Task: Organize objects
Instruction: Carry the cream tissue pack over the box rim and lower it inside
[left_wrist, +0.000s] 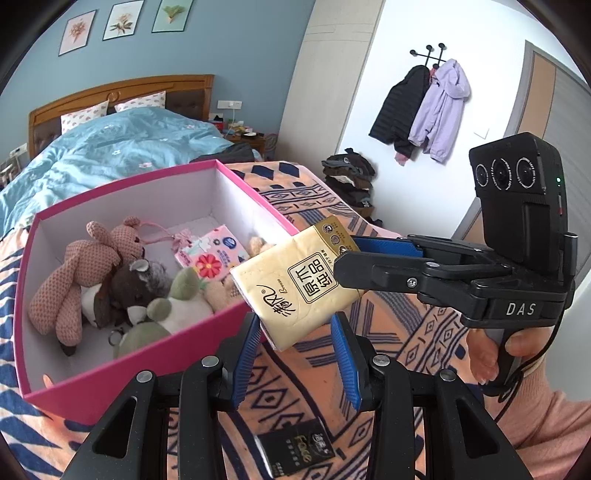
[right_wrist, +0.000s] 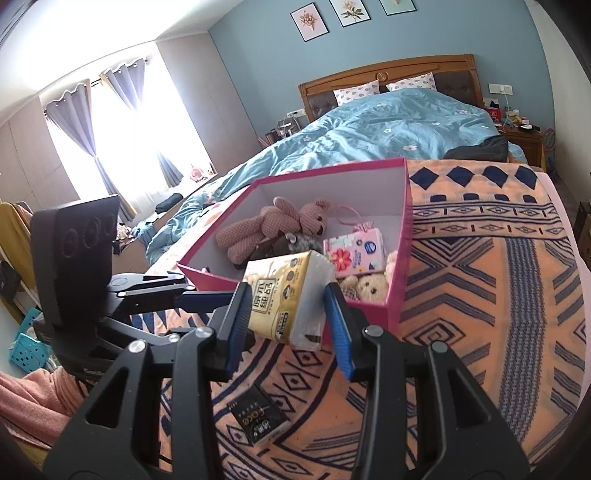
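A yellow tissue pack (left_wrist: 295, 280) hangs in the air beside the near corner of a pink box (left_wrist: 147, 181). My right gripper (left_wrist: 347, 258) is shut on it, coming in from the right; in its own view (right_wrist: 288, 295) the pack (right_wrist: 284, 295) sits between the blue pads. My left gripper (left_wrist: 295, 332) is open just below the pack, its fingers either side of the pack's lower corner; it shows at the left in the right wrist view (right_wrist: 207, 295). The box (right_wrist: 369, 166) holds several plush toys (left_wrist: 110, 273) and a pink flowered tissue pack (left_wrist: 210, 254). A black tissue pack (left_wrist: 295, 450) lies on the blanket.
The box stands on an orange and navy patterned blanket (right_wrist: 480, 295) at the foot of a bed with a blue duvet (right_wrist: 369, 136). The black pack also shows in the right wrist view (right_wrist: 258, 421). Coats (left_wrist: 424, 110) hang on the far wall. A turquoise basket (right_wrist: 29, 347) stands at the left.
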